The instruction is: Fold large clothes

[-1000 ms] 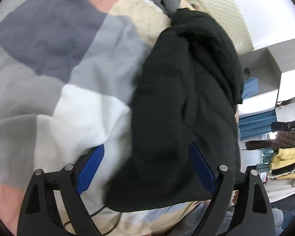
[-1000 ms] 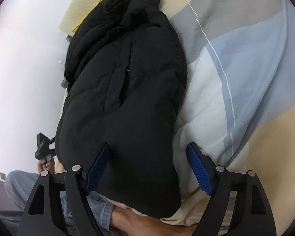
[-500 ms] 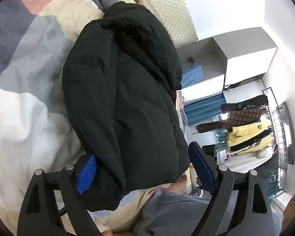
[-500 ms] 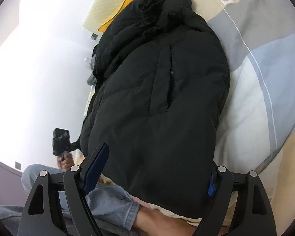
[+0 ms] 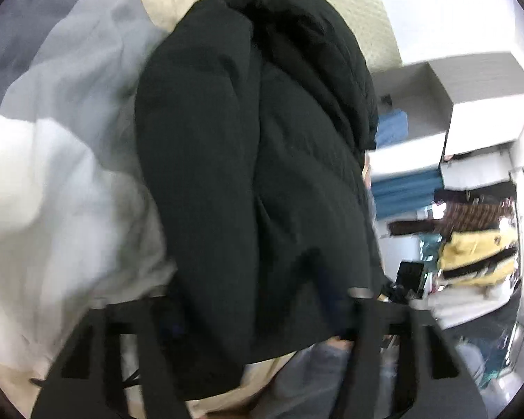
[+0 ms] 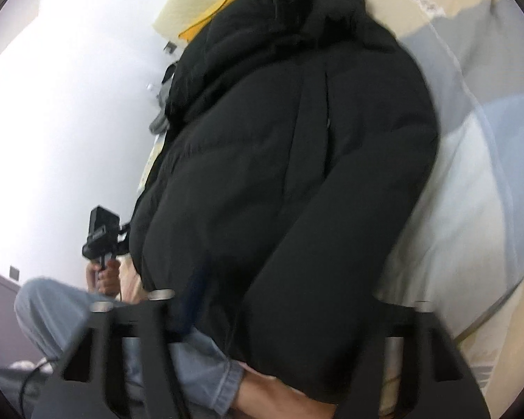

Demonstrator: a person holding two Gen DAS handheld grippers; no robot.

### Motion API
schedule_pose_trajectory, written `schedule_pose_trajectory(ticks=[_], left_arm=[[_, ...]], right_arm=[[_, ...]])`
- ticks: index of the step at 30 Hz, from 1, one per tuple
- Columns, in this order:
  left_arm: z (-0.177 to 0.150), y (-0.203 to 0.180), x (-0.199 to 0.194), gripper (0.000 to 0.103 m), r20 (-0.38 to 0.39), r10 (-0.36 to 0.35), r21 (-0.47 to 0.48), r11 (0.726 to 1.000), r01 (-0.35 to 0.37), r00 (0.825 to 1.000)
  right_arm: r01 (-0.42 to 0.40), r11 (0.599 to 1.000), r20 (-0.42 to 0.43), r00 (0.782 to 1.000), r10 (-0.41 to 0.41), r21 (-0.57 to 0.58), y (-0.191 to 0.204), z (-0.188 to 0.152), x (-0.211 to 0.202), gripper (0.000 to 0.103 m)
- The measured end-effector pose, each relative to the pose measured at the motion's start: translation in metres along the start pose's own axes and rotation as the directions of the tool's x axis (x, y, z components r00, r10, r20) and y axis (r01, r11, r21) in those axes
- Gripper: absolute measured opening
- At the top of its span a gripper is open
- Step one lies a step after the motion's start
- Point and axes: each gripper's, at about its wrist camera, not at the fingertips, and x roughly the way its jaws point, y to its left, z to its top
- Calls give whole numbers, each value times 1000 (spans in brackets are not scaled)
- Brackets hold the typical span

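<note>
A black puffer jacket (image 5: 255, 139) lies lengthwise on a patchwork duvet (image 5: 52, 192), its hood end far from me. My left gripper (image 5: 248, 289) is at the near hem, jaws closing, with both fingers sunk into the padded fabric. In the right wrist view the same jacket (image 6: 297, 157) fills the middle. My right gripper (image 6: 290, 286) straddles its near corner, also closing, one blue pad (image 6: 195, 296) pressed against the edge and the other hidden behind the fabric. Both views are motion-blurred.
A person's jeans-clad leg (image 6: 52, 307) and bare foot (image 6: 272, 394) lie under the near hem. A hand holds the other gripper's handle (image 6: 103, 230) at left. A cream headboard (image 5: 359, 7), white shelves (image 5: 471, 104) and a clothes rack (image 5: 471, 255) stand beyond the bed.
Both pairs of jaws have narrowed from wide apart to pinching the jacket's near hem. Both cameras have swung and lifted a little, so the jacket fills more of each view.
</note>
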Motion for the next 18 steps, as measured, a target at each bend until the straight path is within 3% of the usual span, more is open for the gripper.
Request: schedule_pose_trajectory(ticks=[1,4,10,18], left_arm=[[2,-3,-2,30,10,-8,-8,1000,8,1000],[11,-18,-3,18,36,-2,-13,1000,3,999],[32,-80,-33,8,154,-49,58,997,41,987],[47,-135,-88,6,278,-76,80,995,56,958]], right_arm=[[29,1000,20,999,-29,4,2,6,-6,21],[34,999,72,997,-33,-10,14,16,-22,16],[43,997,207,978,-28,-68,61,46,-74,14],[11,995,343,939,24,-101,113,62,-129,13]])
